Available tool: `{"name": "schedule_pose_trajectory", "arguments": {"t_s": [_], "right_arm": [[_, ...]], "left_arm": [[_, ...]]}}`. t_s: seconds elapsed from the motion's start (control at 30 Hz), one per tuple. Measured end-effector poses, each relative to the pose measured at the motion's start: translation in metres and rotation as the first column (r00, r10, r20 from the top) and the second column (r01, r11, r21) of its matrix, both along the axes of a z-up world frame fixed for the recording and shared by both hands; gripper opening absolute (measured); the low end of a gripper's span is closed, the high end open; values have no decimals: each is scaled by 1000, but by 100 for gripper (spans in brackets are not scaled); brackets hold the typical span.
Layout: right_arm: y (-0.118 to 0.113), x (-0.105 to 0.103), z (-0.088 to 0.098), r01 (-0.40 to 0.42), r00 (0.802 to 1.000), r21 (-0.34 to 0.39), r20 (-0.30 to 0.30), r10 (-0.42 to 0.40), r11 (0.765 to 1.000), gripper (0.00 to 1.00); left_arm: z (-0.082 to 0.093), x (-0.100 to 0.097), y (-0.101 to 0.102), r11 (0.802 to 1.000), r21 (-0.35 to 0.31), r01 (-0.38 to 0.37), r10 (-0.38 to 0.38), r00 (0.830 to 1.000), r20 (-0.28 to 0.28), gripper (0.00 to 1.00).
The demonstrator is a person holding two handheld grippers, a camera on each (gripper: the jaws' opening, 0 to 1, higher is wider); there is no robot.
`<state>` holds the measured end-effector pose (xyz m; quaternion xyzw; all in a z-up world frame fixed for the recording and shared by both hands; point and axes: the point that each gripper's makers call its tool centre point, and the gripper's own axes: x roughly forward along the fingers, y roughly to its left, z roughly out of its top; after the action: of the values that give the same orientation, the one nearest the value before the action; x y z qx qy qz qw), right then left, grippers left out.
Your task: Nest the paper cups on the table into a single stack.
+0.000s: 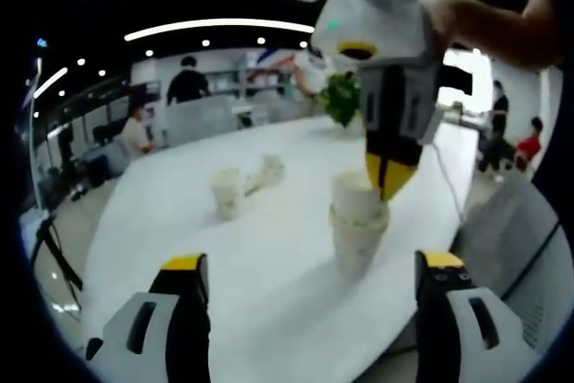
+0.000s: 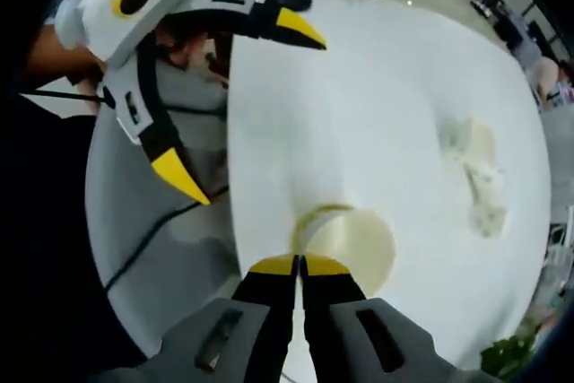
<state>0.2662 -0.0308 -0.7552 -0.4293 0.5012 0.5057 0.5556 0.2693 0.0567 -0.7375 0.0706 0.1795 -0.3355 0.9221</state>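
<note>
Right now your right gripper [image 2: 300, 264] is pinched tight on the rim of the top white paper cup [image 1: 359, 196], sitting in the short stack of white paper cups [image 1: 356, 239] near the edge of the round white desk [image 1: 269, 275]. Your left gripper [image 2: 242, 105] hangs wide open, holding nothing. Let go gently, or the stack could tip off the desk. Two more loose paper cups [image 1: 242, 184] wait farther back.
</note>
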Motion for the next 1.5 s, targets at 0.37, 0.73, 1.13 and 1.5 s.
{"name": "schedule_pose_trajectory", "arguments": {"t_s": [0.37,0.73,1.13,1.5], "right_arm": [[0,-3,-21,6,1000,9,6,-6,1000,0],[1,-2,-18,-30,999,60,18,29,998,2],[3,9,8,-73,996,185,73,61,980,41],[-17,41,58,17,970,422,211,-116,906,51]], "left_arm": [[-1,0,0,1000,4,0,0,1000,-2,92],[-3,3,4,1000,14,-12,12,1000,0,92],[-2,4,4,1000,11,-20,20,1000,-1,93],[-1,5,5,1000,1,-28,28,1000,-6,95]]}}
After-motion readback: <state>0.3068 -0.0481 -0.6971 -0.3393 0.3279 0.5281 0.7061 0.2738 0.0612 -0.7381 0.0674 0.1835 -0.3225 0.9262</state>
